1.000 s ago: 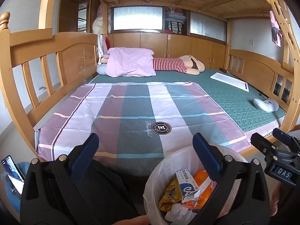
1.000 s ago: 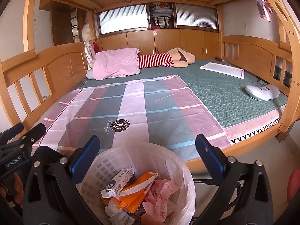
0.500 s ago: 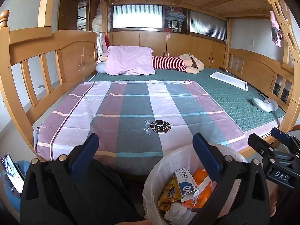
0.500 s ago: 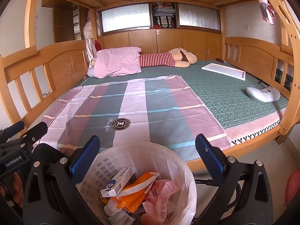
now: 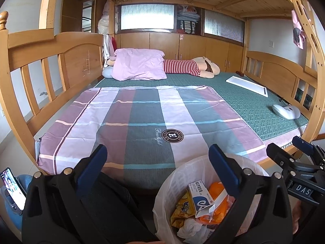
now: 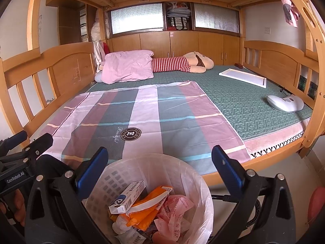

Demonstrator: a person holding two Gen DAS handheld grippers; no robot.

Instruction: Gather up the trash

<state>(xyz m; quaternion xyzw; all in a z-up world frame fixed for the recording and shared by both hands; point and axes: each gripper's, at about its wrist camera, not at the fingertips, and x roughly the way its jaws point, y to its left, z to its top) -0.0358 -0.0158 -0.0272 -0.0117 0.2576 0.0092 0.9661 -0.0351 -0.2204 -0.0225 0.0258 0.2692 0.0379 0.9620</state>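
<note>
Blue-tipped left tongs (image 5: 157, 160), right tongs (image 6: 158, 158) spread wide, empty, above trash bin (image 6: 195, 174).

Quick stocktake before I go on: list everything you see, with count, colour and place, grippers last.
trash bin: one, white with clear liner, on floor at bed's foot
blue-and-white box: one, in bin, on top
orange packet: one, in bin
pink wrappers: several, in bin, right side
yellow wrapper: one, in bin
plaid sheet: one, pink, grey and white, spread on bed
green mat: one, covering mattress
pink pillow: one, head of bed
plush toy: one, beige in red-striped shirt, beside pillow
white frame: one, far right of bed
white device: one, right edge
phone: one, lit, lower left
left gripper: open, empty
right gripper: open, above bin
</note>
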